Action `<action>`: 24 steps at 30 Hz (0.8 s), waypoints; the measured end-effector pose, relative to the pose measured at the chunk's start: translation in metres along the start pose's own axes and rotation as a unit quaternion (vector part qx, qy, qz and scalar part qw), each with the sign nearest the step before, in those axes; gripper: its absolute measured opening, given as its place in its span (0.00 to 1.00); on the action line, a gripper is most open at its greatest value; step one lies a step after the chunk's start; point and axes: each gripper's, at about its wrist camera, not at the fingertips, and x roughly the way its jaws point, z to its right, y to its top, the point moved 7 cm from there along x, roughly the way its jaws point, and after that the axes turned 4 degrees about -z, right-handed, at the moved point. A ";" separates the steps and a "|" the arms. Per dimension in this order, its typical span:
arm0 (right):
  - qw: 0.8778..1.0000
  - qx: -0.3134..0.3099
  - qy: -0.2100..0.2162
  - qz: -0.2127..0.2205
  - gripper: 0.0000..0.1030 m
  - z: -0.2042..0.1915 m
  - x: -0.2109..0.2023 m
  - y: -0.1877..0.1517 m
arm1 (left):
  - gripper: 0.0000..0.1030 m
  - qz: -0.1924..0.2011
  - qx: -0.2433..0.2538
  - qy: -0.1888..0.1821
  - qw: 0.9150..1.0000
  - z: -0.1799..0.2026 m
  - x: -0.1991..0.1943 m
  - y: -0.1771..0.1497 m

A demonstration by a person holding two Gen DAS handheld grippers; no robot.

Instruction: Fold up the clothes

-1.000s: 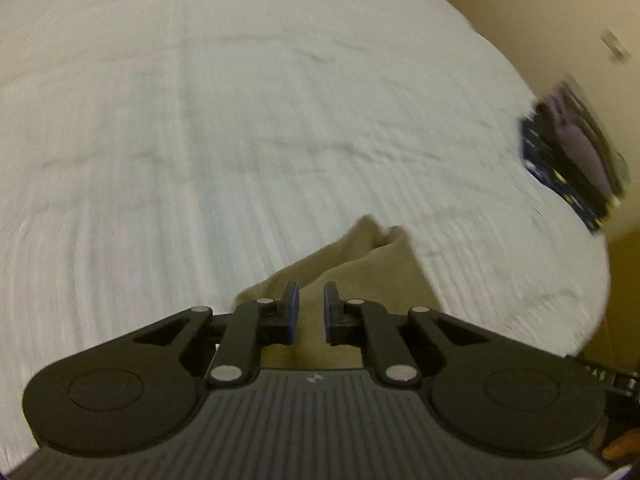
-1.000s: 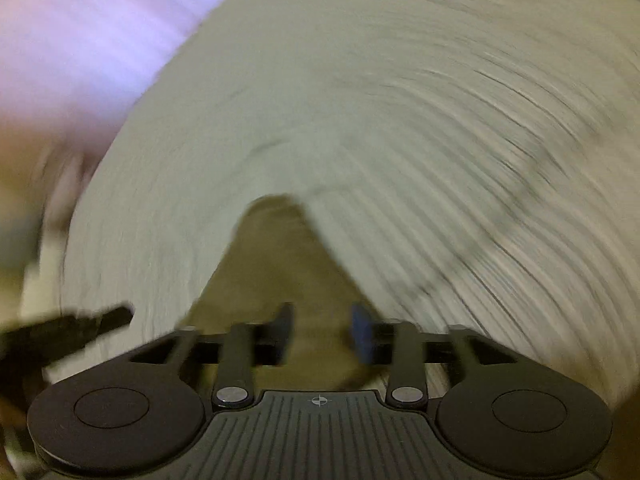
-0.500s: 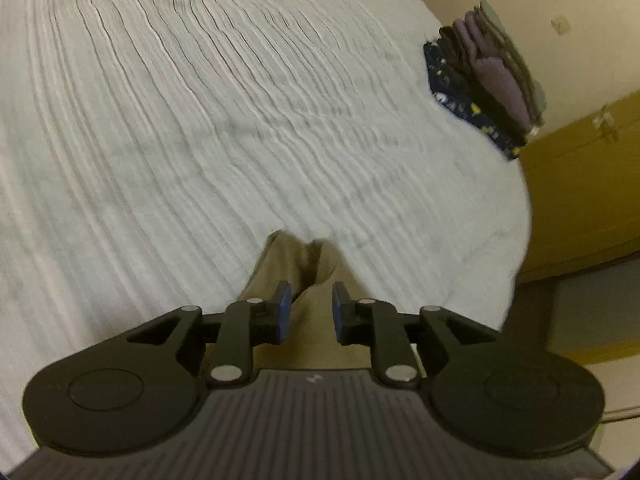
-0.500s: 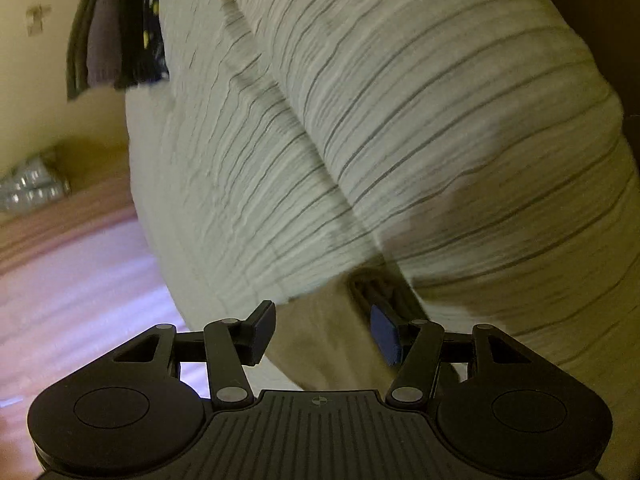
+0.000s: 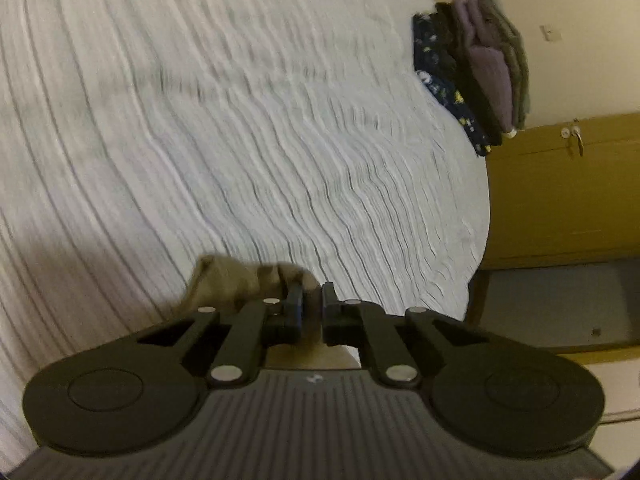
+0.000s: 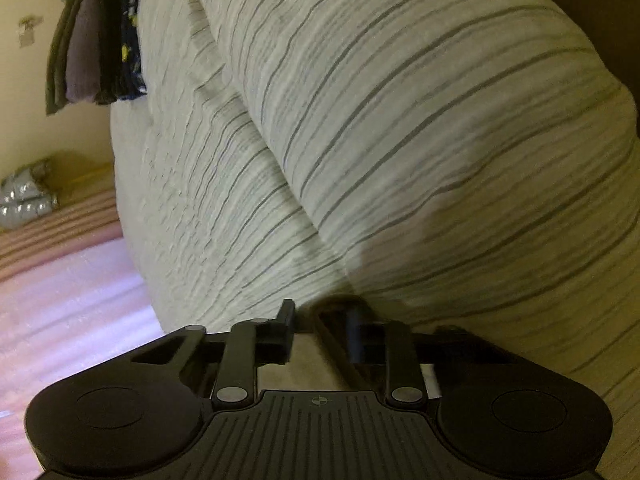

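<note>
A tan garment [image 5: 236, 284] bunches up just ahead of my left gripper [image 5: 311, 304], whose jaws are nearly closed and pinch the cloth above the striped white bed [image 5: 240, 140]. In the right wrist view my right gripper [image 6: 320, 328] has a narrow gap between its jaws with tan cloth [image 6: 308, 364] in it, close to a striped pillow [image 6: 420, 120]. Whether the right jaws grip the cloth is unclear through the blur.
A stack of folded clothes [image 5: 476, 76] lies at the far corner of the bed and also shows in the right wrist view [image 6: 96, 40]. A yellow-brown cabinet [image 5: 560, 196] stands beyond the bed edge. A pink surface [image 6: 60, 300] lies left of the bed.
Both grippers' jaws have narrowed on the tan cloth. The left gripper has drawn back toward the bed edge and the cloth now bunches higher in front of it.
</note>
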 end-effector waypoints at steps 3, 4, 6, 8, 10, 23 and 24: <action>0.998 -0.052 -0.001 0.019 0.13 -0.002 0.002 -0.004 | 0.04 0.027 0.054 0.015 0.998 -0.005 0.002 -0.005; 0.997 -0.069 -0.002 0.024 0.13 -0.002 0.004 -0.006 | 0.05 0.033 0.057 0.022 0.998 -0.010 0.003 -0.008; 0.995 -0.093 -0.012 0.030 0.14 -0.001 0.009 -0.007 | 0.06 0.039 0.038 0.028 0.998 -0.017 0.002 -0.014; 0.993 -0.112 -0.021 0.024 0.15 -0.006 0.009 -0.008 | 0.08 0.048 0.024 0.020 0.998 -0.016 -0.012 -0.022; 0.991 -0.133 -0.029 0.017 0.29 -0.012 0.007 -0.010 | 0.12 0.056 0.017 0.020 0.998 -0.015 -0.034 -0.029; 0.975 -0.208 -0.063 -0.038 0.45 0.004 -0.015 -0.073 | 0.20 0.019 0.027 0.081 0.996 -0.042 -0.097 -0.120; 0.975 -0.211 -0.064 -0.038 0.44 0.005 -0.013 -0.074 | 0.18 0.025 0.031 0.081 0.996 -0.042 -0.098 -0.121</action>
